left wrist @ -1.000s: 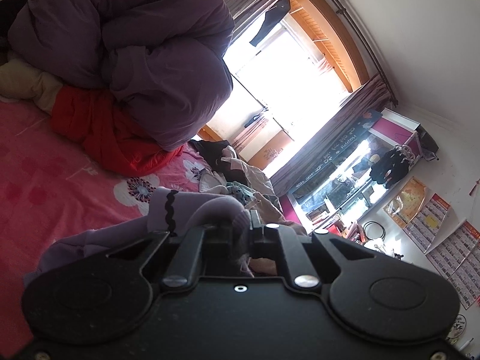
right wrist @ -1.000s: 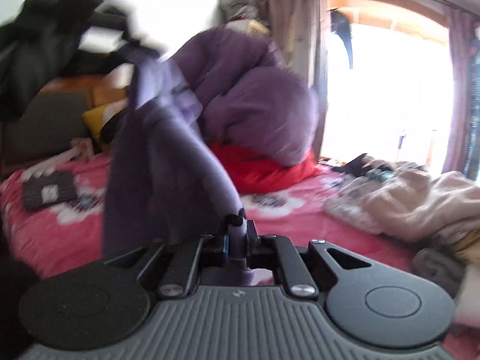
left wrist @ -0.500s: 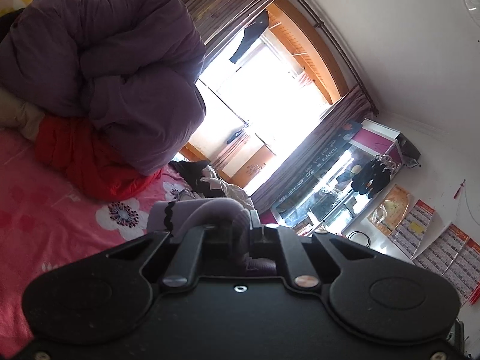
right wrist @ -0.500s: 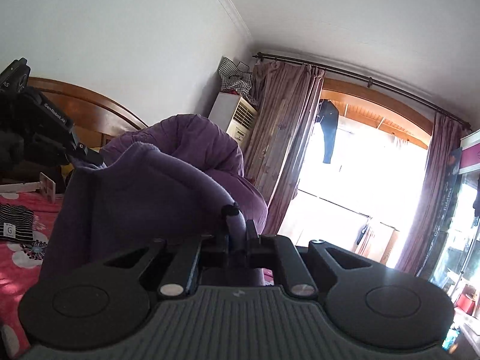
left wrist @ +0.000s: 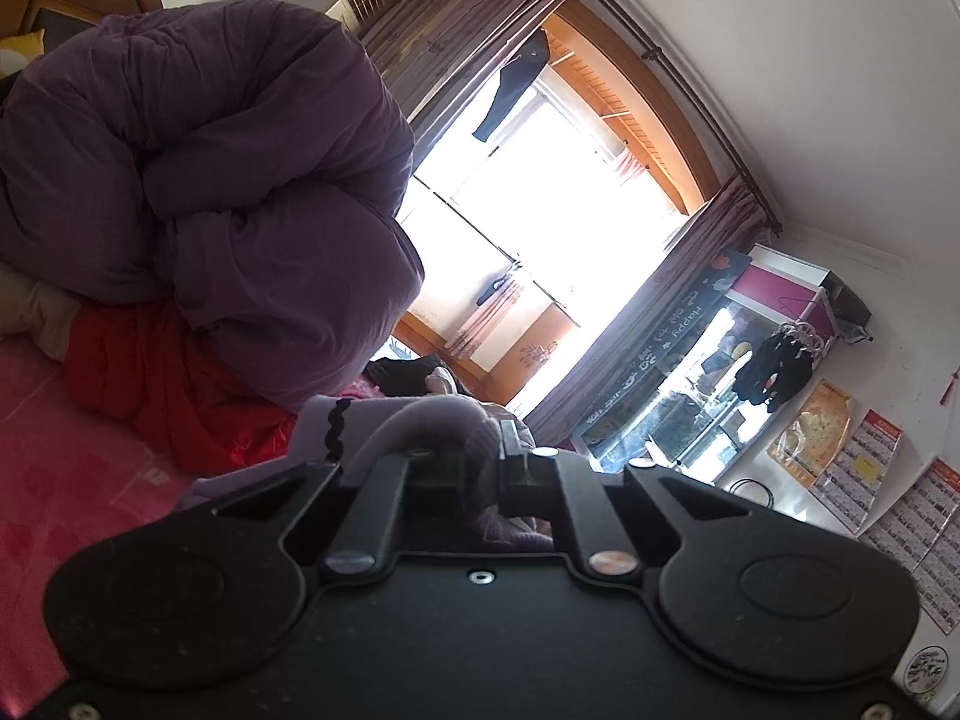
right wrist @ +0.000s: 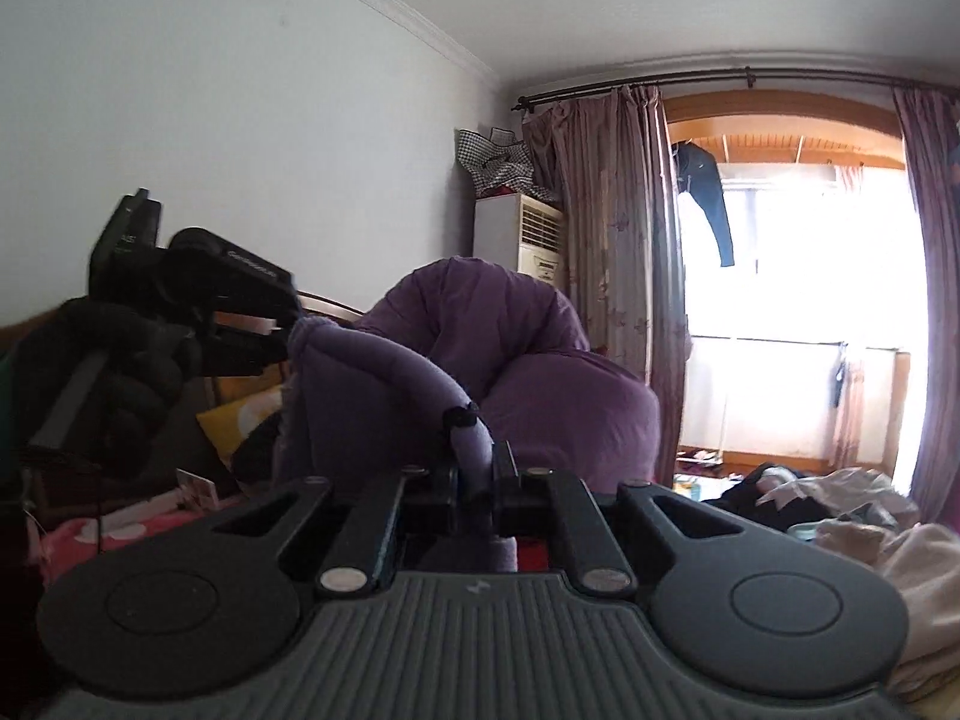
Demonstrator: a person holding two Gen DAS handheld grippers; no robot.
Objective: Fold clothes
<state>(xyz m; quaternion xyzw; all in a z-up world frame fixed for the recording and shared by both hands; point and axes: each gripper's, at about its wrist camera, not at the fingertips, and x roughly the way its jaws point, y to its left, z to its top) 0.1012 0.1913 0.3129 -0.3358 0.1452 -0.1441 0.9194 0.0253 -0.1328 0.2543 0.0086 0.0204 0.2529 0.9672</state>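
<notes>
- Pinching a fold of the lilac garment (right wrist: 360, 396), the right gripper (right wrist: 477, 483) has its fingers clamped tight on a rolled edge with a dark trim.
- From that grip the cloth arches up toward ten o'clock in the right wrist view, its other end meeting the left gripper (right wrist: 252, 336), which a gloved hand (right wrist: 114, 372) holds at nine o'clock.
- Seen from the left wrist, the left gripper (left wrist: 480, 468) likewise has its fingers closed on the lilac garment (left wrist: 432, 420), whose black scalloped trim (left wrist: 336, 432) hangs just at eleven o'clock of the pinch.
- Beyond the held cloth sits a bulky purple quilt (left wrist: 228, 192), piled on a red blanket (left wrist: 174, 384) on the pink bed (left wrist: 66, 480).
- At three o'clock in the right wrist view, pale clothes (right wrist: 888, 522) lie heaped on the bed.
- Behind the quilt stands a white air conditioner (right wrist: 528, 234), with curtains (right wrist: 606, 276) and a bright window (right wrist: 798, 300) toward two o'clock.
</notes>
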